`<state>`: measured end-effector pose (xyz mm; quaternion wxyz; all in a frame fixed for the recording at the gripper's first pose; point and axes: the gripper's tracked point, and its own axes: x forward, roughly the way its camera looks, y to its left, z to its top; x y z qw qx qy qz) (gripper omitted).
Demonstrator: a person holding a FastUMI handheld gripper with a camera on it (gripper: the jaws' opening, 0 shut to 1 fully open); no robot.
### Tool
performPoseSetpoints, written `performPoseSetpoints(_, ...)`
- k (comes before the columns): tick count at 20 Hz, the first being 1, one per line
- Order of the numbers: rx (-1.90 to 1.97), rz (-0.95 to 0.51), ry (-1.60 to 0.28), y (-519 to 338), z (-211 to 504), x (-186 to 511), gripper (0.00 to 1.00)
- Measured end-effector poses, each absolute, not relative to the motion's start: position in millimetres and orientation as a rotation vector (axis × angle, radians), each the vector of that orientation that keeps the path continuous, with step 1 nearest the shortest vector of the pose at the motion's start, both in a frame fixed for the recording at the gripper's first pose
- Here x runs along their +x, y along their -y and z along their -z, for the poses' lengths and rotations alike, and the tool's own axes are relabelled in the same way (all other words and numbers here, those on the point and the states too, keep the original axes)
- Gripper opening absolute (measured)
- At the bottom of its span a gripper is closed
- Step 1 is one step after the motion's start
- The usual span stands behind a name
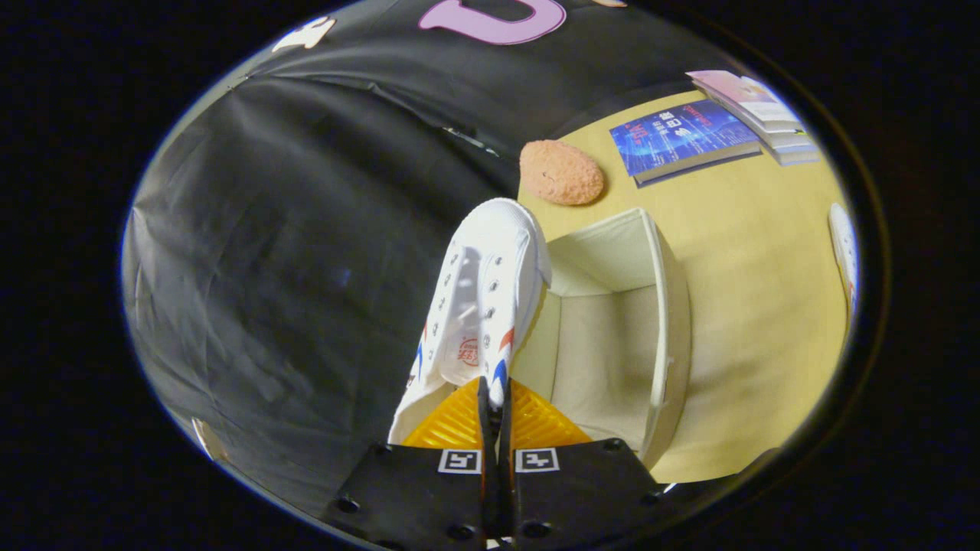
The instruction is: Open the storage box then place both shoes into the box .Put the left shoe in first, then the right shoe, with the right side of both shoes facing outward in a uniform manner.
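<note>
My gripper (pixel 495 398) is shut on the upper edge of a white canvas shoe (pixel 486 287) with red and blue side marks. The shoe hangs from the fingers, toe pointing away, above the near left wall of the storage box. The open cream fabric storage box (pixel 664 306) stands on the yellow table just right of the shoe; its inside looks bare. A second white shoe (pixel 844 249) lies on the table far to the right, partly cut off.
A round orange-pink sponge-like lump (pixel 561 172) lies beyond the box near the table's far edge. A blue book (pixel 677 138) and a stack of lighter books (pixel 758 111) lie farther right. Black cloth wall (pixel 306 229) hangs left of the table.
</note>
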<state>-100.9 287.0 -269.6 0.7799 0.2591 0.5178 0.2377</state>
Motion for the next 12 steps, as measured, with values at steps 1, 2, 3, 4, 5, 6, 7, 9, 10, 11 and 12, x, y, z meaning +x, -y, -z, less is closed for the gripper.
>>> performPoseSetpoints(1,0.542,-0.504,-1.125,-289.2,279.0,-101.4,0.02)
performPoseSetpoints(2,0.524,-0.495,-1.126,-291.4,287.4,-101.8,0.02)
performPoseSetpoints(3,0.504,-0.488,-1.130,-293.7,295.0,-103.7,0.02)
performPoseSetpoints(4,0.486,-0.482,-1.132,-295.4,301.3,-106.6,0.02)
performPoseSetpoints(5,0.466,-0.476,-1.135,-297.4,306.6,-110.3,0.02)
performPoseSetpoints(6,0.448,-0.466,-1.138,-297.7,312.6,-112.4,0.02)
performPoseSetpoints(7,0.434,-0.462,-1.144,-298.9,317.2,-115.2,0.02)
performPoseSetpoints(9,0.431,-0.445,-1.159,-301.1,324.0,-117.1,0.02)
performPoseSetpoints(10,0.431,-0.435,-1.166,-301.7,326.9,-115.0,0.02)
performPoseSetpoints(11,0.429,-0.424,-1.171,-301.8,330.9,-113.4,0.02)
performPoseSetpoints(12,0.425,-0.410,-1.184,-301.8,336.6,-112.6,0.02)
